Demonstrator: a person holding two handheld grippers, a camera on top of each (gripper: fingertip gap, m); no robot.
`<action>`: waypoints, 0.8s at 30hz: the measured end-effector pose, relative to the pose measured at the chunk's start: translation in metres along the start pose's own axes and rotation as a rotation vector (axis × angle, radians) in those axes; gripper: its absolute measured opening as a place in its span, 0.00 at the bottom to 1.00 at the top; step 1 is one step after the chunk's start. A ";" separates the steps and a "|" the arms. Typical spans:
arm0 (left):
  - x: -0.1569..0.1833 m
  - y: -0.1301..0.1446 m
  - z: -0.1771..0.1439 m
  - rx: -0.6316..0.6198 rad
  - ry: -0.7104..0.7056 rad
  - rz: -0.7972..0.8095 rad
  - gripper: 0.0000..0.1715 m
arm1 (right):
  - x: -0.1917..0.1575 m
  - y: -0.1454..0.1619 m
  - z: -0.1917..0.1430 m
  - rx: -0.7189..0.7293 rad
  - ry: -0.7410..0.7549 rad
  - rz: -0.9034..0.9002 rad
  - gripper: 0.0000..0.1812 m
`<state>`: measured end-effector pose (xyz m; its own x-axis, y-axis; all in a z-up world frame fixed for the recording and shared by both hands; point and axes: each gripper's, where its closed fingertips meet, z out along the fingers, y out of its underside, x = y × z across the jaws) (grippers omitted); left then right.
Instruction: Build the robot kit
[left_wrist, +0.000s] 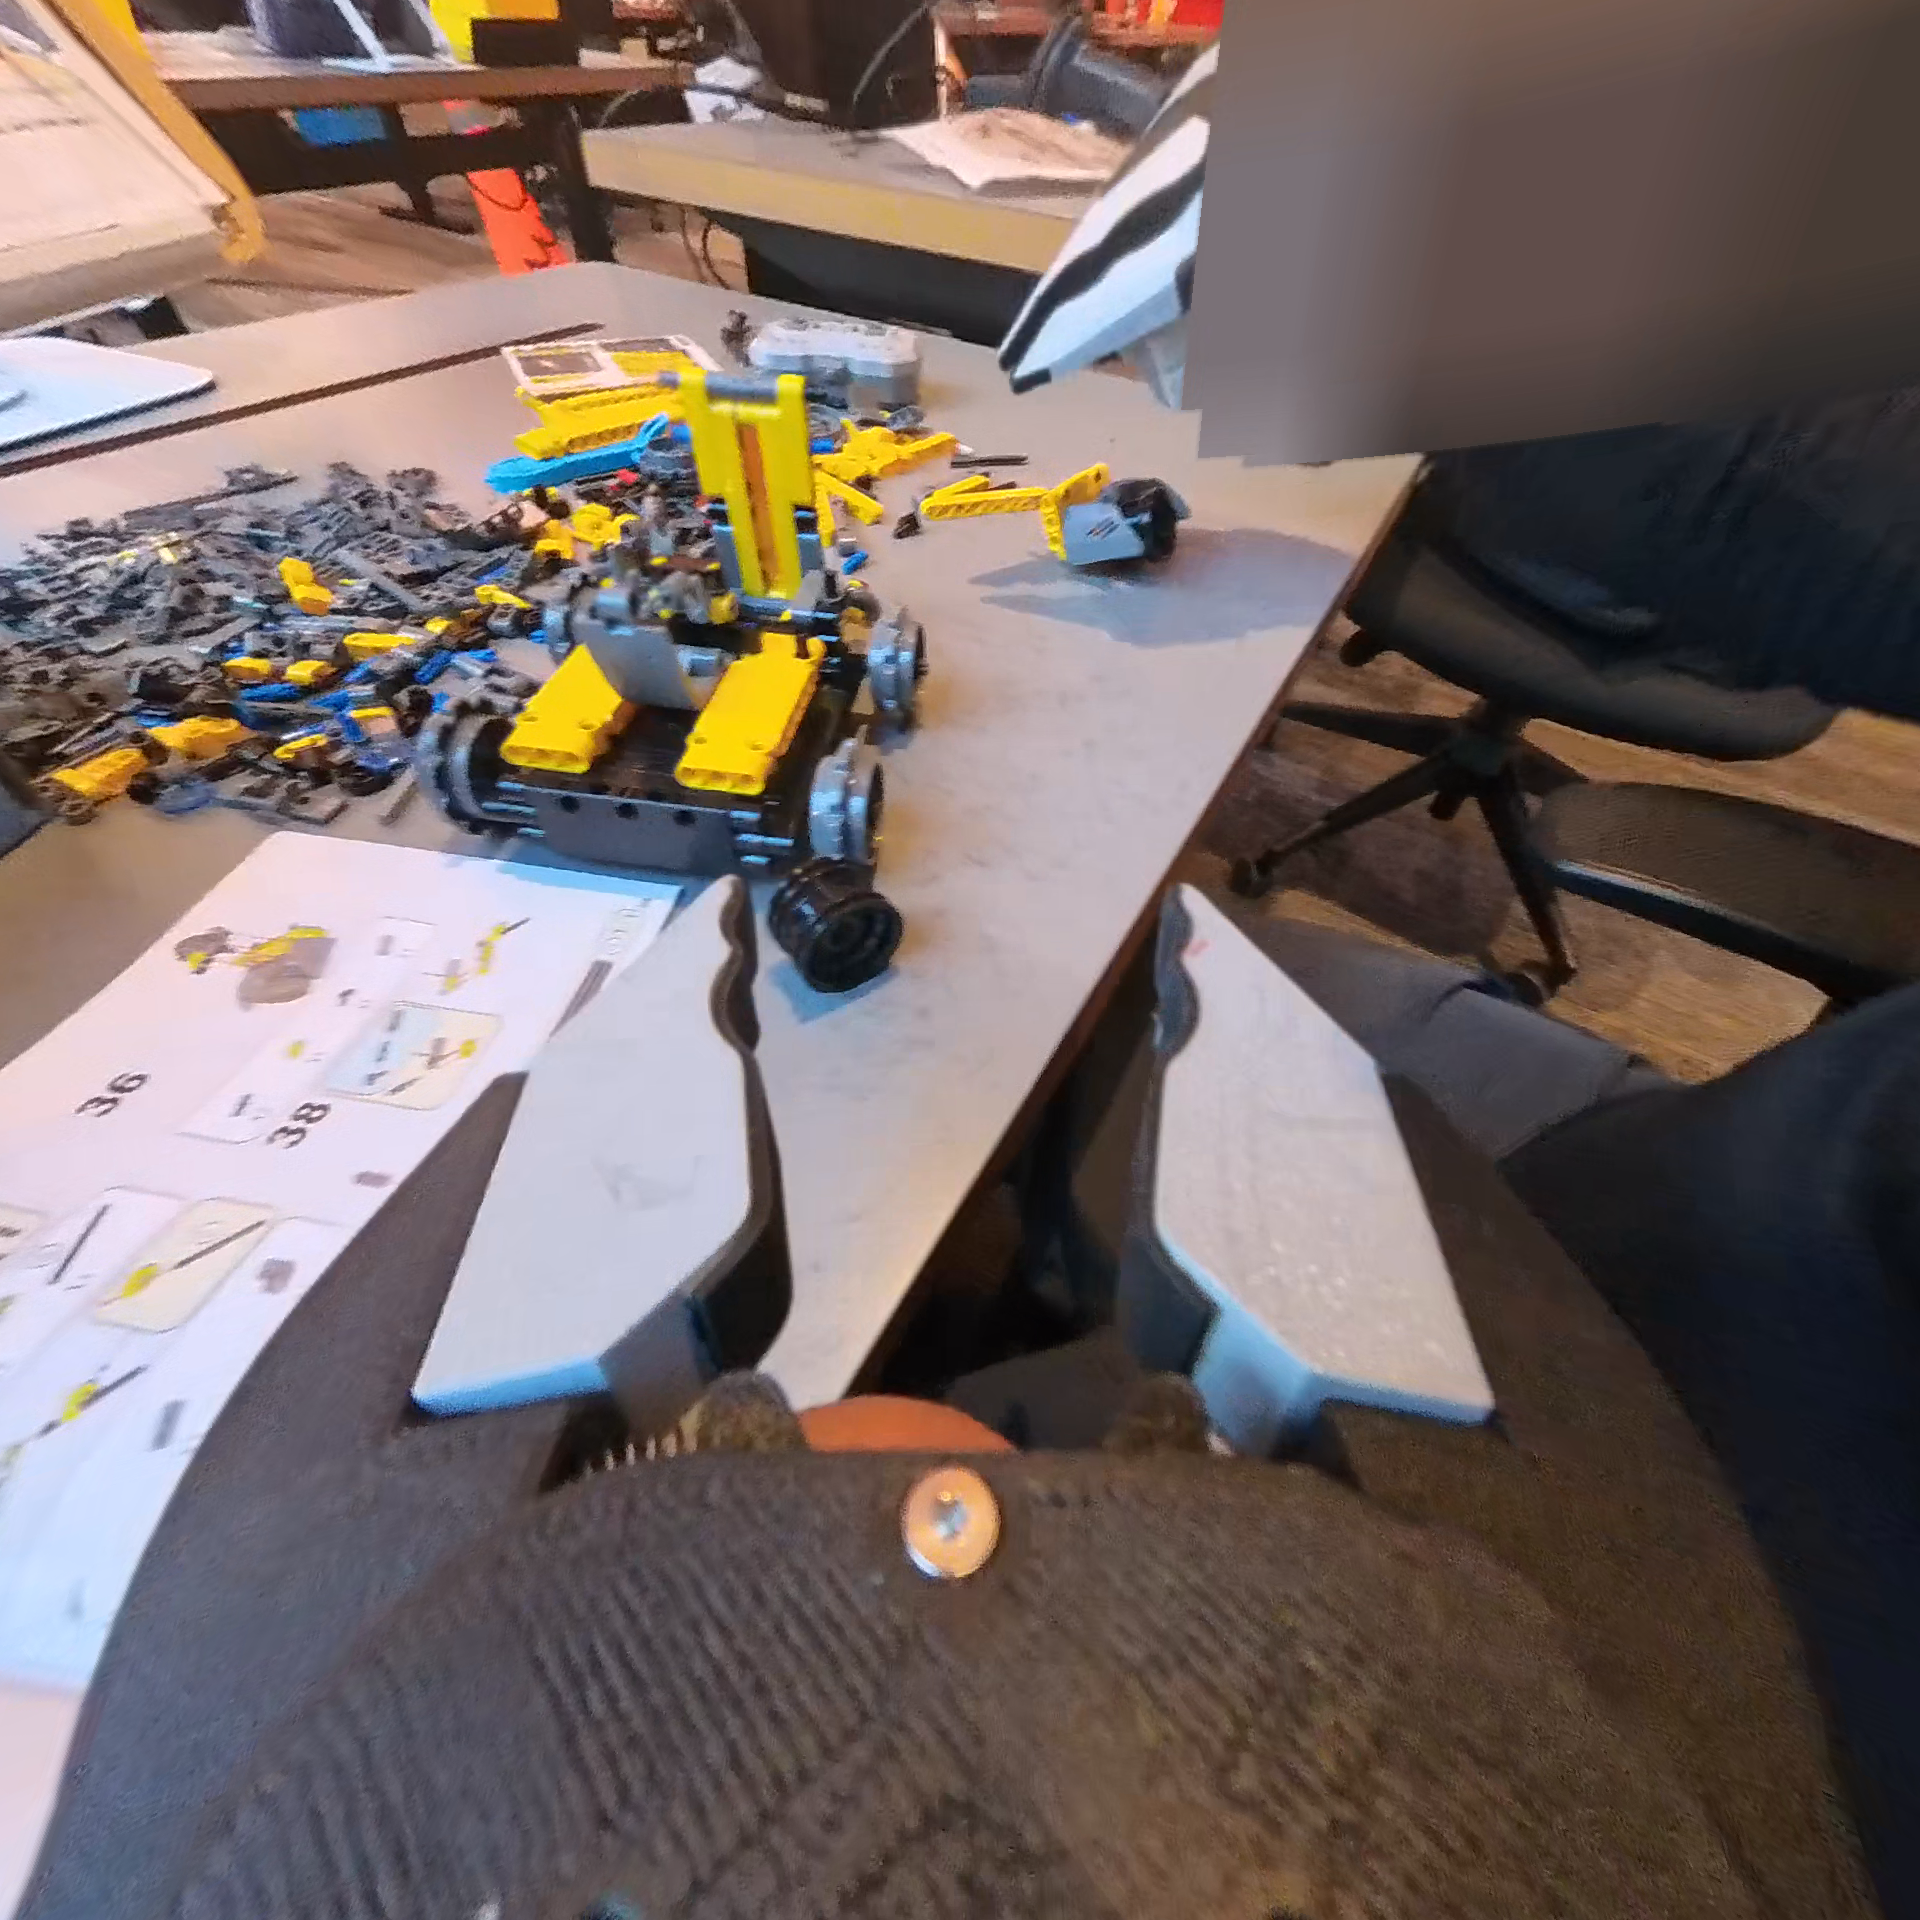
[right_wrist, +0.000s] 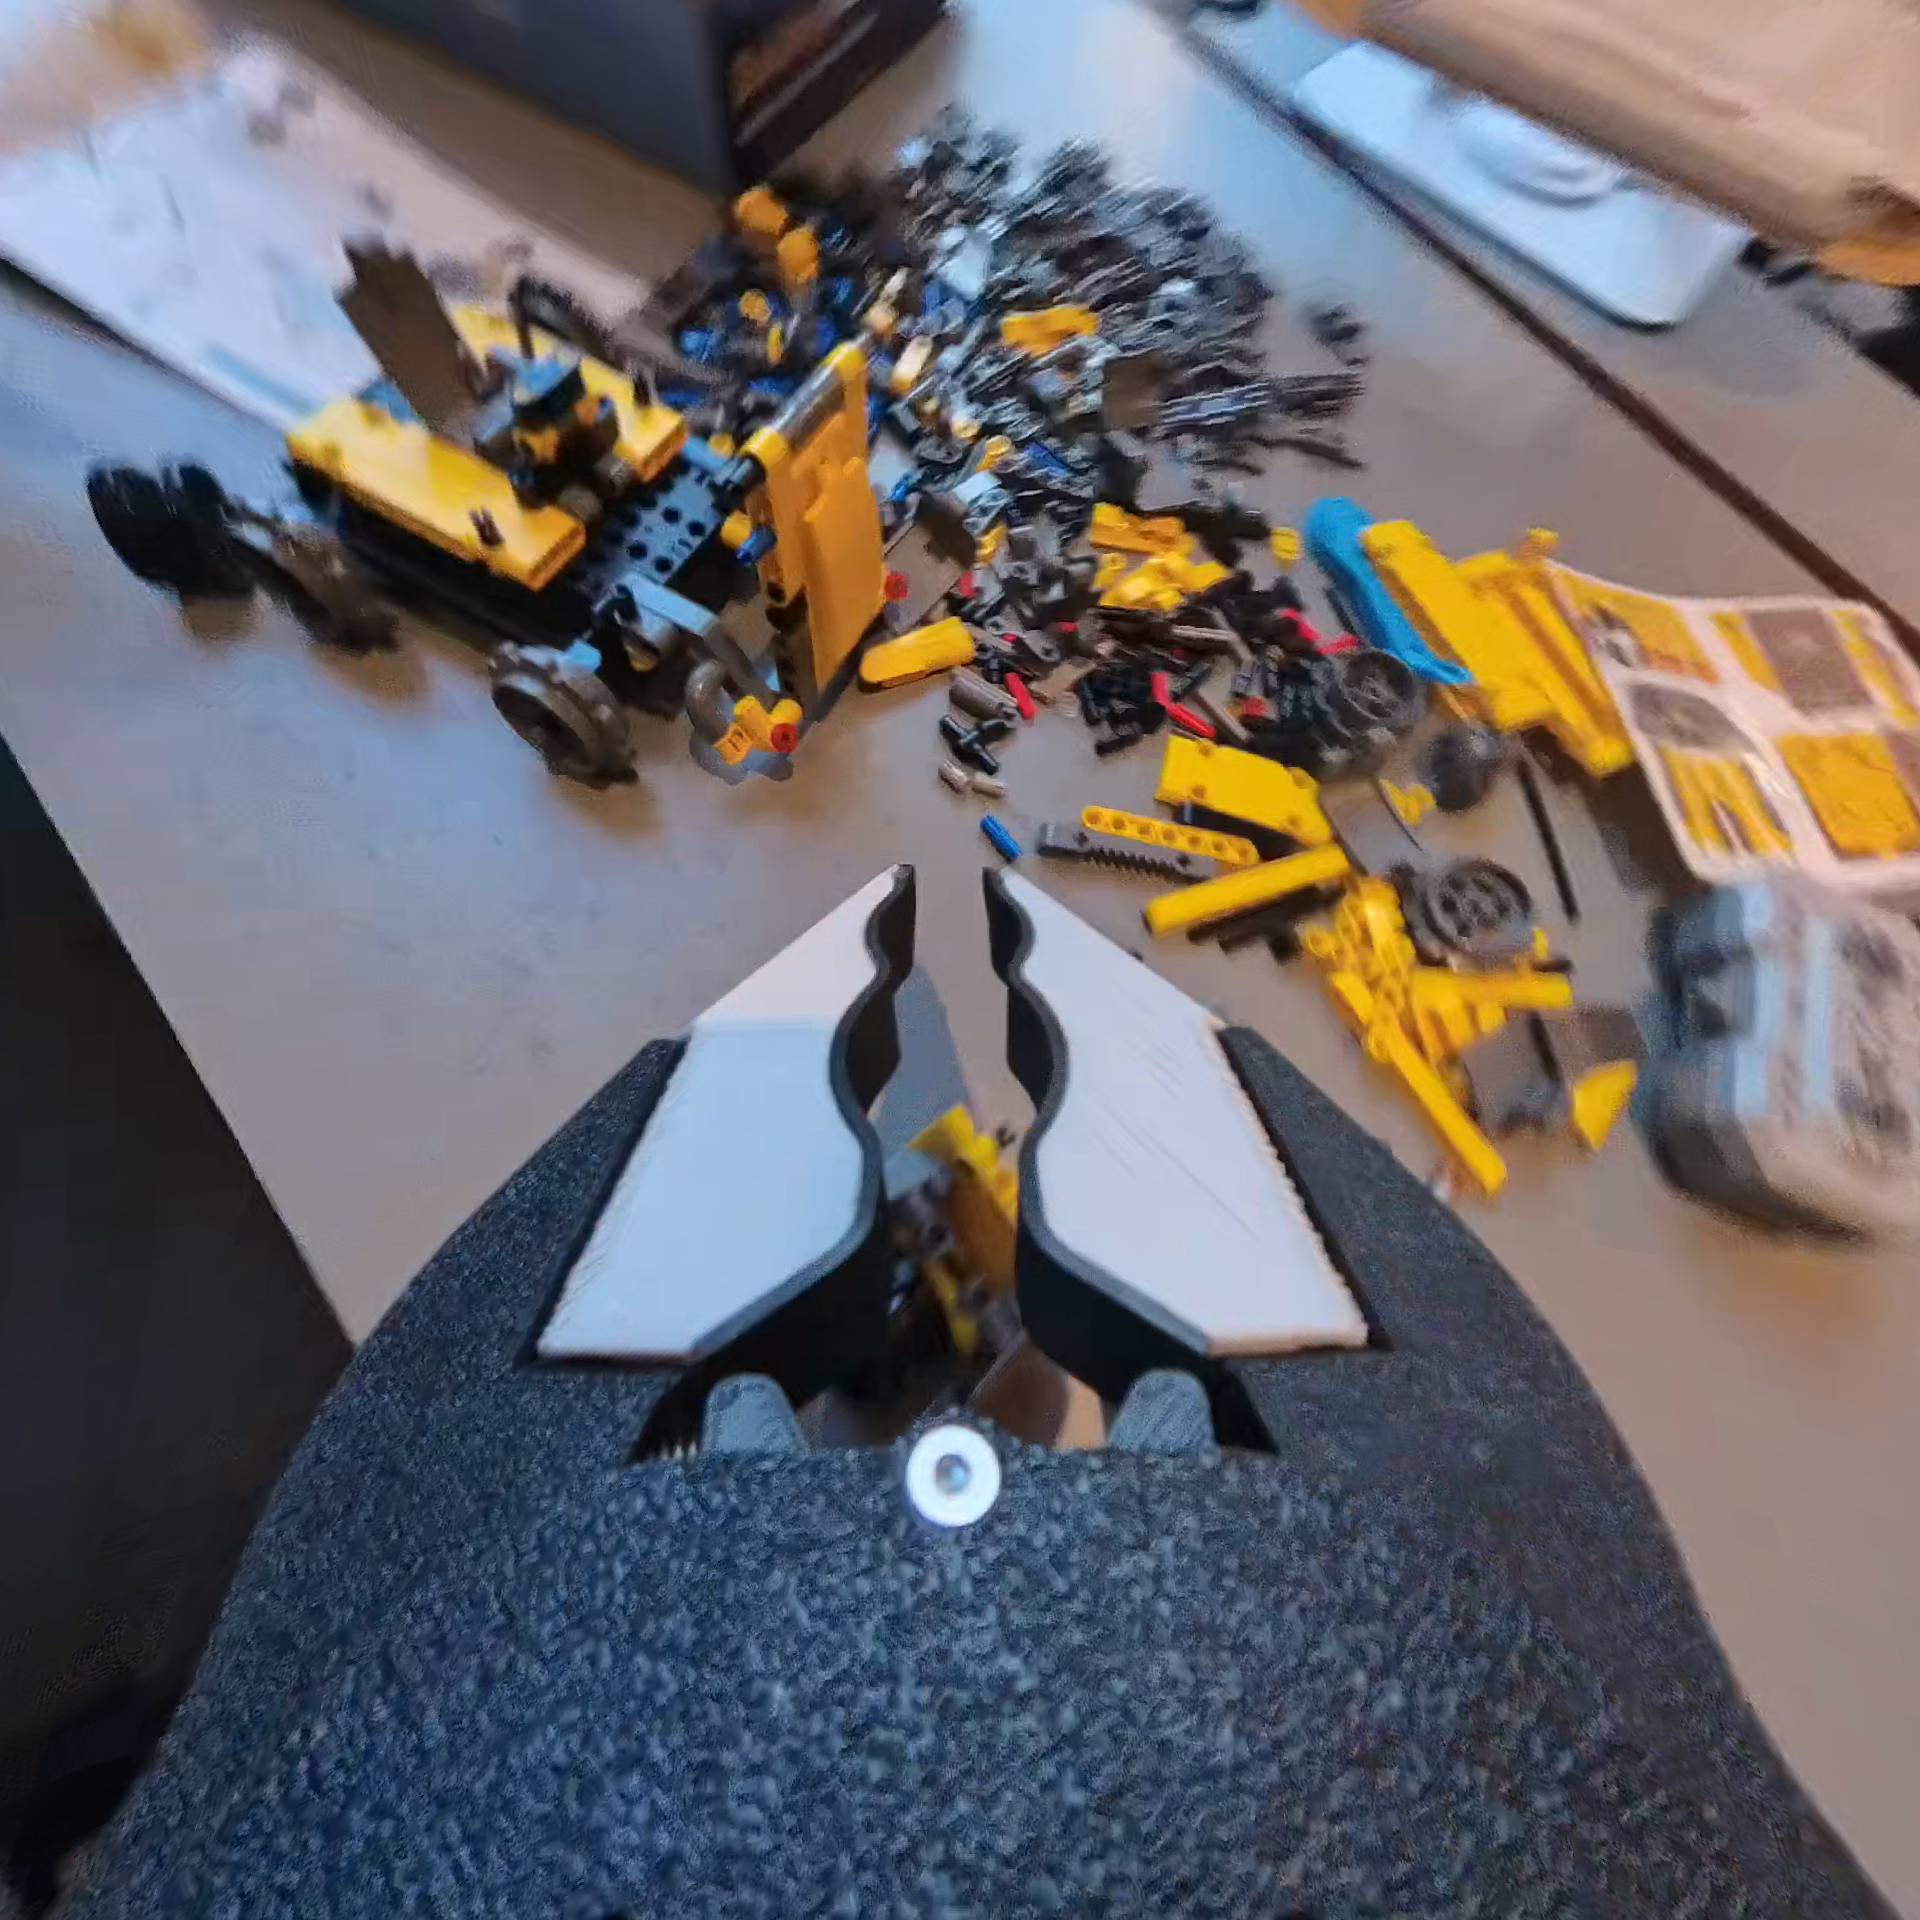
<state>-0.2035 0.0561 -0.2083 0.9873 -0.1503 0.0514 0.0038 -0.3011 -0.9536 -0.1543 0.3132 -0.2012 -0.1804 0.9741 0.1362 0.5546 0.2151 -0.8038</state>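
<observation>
Grey-and-black left gripper (left_wrist: 951, 935): fills the lower frame of the left wrist view, its two fingers spread wide and holding nothing, hanging over the table's near edge.
Right gripper (right_wrist: 948, 883): lower centre of the right wrist view, its two fingers drawn close with a narrow gap at the tips; a small yellow-and-grey brick piece (right_wrist: 961, 1216) sits pinched deep between them.
Loose wheel (left_wrist: 836, 933): one black wheel lies just beyond the left gripper's left fingertip, apart from it.
Instruction booklet (left_wrist: 239, 1122): one, open and flat, lower left of the left wrist view, beside the left finger.
Model vehicle (left_wrist: 675, 717): one part-built yellow, black and grey chassis at mid frame with an upright yellow panel; three grey wheel hubs show.
Bucket arm (left_wrist: 1091, 514): one yellow arm with a grey scoop, alone right of the vehicle.
Loose parts (left_wrist: 208, 623): too many to count, heaped left of the vehicle.
Table (left_wrist: 1039, 727): pale grey, scuffed; its right edge runs diagonally, with bare top between vehicle and edge.
Room: one black office chair (left_wrist: 1558, 665) right of the table; more desks in the upper frame.
</observation>
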 end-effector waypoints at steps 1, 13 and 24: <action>-0.006 0.002 0.001 -0.016 -0.012 0.000 0.45 | -0.001 -0.001 0.013 -0.048 -0.055 -0.051 0.09; -0.042 0.027 -0.004 -0.098 -0.023 -0.041 0.42 | -0.006 0.010 0.098 -0.365 -0.270 -0.325 0.07; -0.047 0.023 -0.014 -0.047 0.029 -0.138 0.40 | -0.007 0.020 0.104 -0.439 -0.318 -0.331 0.02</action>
<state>-0.2516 0.0434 -0.2284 0.9730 -0.1314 0.1899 0.1308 -0.3642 -0.9221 -0.2267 0.3031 -0.2785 -0.5943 0.7975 0.1039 0.6976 0.5755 -0.4267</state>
